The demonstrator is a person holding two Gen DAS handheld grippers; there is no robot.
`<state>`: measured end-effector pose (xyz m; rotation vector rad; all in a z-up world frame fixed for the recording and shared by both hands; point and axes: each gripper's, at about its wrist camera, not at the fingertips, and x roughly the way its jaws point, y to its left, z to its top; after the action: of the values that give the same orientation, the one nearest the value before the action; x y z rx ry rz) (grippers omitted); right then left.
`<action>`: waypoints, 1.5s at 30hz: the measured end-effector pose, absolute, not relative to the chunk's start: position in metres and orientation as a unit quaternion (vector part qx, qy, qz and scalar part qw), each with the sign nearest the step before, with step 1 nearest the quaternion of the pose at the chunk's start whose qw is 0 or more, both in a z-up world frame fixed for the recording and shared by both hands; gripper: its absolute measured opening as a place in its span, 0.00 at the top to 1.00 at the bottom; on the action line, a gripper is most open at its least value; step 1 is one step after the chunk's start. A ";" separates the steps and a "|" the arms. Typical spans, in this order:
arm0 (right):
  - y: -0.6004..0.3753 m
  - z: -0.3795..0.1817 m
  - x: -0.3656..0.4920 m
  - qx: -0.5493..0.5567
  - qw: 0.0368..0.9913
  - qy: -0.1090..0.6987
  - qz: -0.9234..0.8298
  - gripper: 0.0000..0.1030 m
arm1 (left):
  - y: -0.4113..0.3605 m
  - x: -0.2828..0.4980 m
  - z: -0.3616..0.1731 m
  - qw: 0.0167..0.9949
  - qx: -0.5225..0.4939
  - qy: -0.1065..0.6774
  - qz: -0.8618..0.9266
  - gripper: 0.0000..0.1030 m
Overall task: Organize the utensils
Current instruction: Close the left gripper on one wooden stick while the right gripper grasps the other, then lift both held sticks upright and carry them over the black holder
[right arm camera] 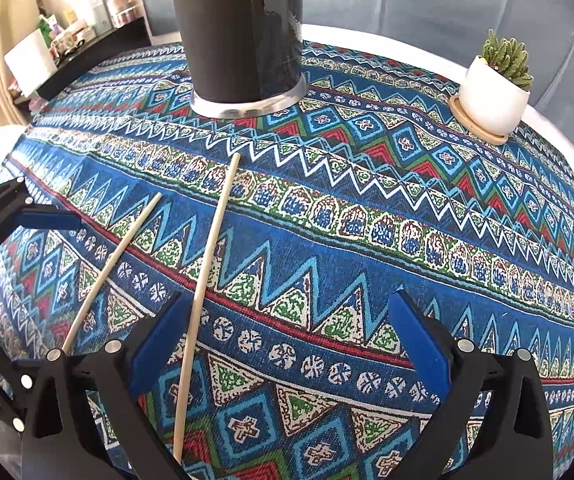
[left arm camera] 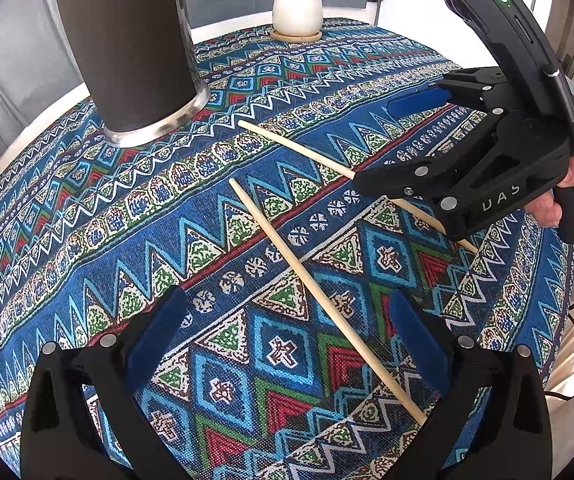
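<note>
The black holder (left arm camera: 135, 52) stood far back on the worktop (left arm camera: 87, 216). Two chopsticks (left arm camera: 319, 292) lay flat just in front of it. The left gripper (left arm camera: 287, 340) was wide open over one. The right gripper (right arm camera: 287, 344) was wide open over the other chopstick (right arm camera: 207, 276).

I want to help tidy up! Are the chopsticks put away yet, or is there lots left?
Some sticks already poke out of the tall black holder. Nothing is in hand: the left gripper and right gripper are both open. Two chopsticks, one and another, lie on the tablecloth, waiting to go in.
</note>
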<state>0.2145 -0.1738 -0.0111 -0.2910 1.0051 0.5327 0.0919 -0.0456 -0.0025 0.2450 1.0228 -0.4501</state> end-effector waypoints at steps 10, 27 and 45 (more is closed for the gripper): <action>-0.186 -0.001 0.200 -0.145 0.831 0.461 0.276 0.96 | 0.008 0.101 0.011 0.827 0.081 0.529 -0.174 0.89; -0.230 0.056 0.172 -0.051 0.875 0.379 0.296 0.96 | 0.050 0.098 0.037 0.835 0.050 0.526 -0.153 0.95; -0.215 0.170 0.168 -0.040 0.920 0.219 0.323 0.95 | 0.057 0.117 0.152 0.907 0.103 0.392 -0.116 0.95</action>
<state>0.1676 -0.2152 0.1703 -0.0815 0.4511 0.6634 0.1169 0.0570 0.1522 0.2132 0.8094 -0.2398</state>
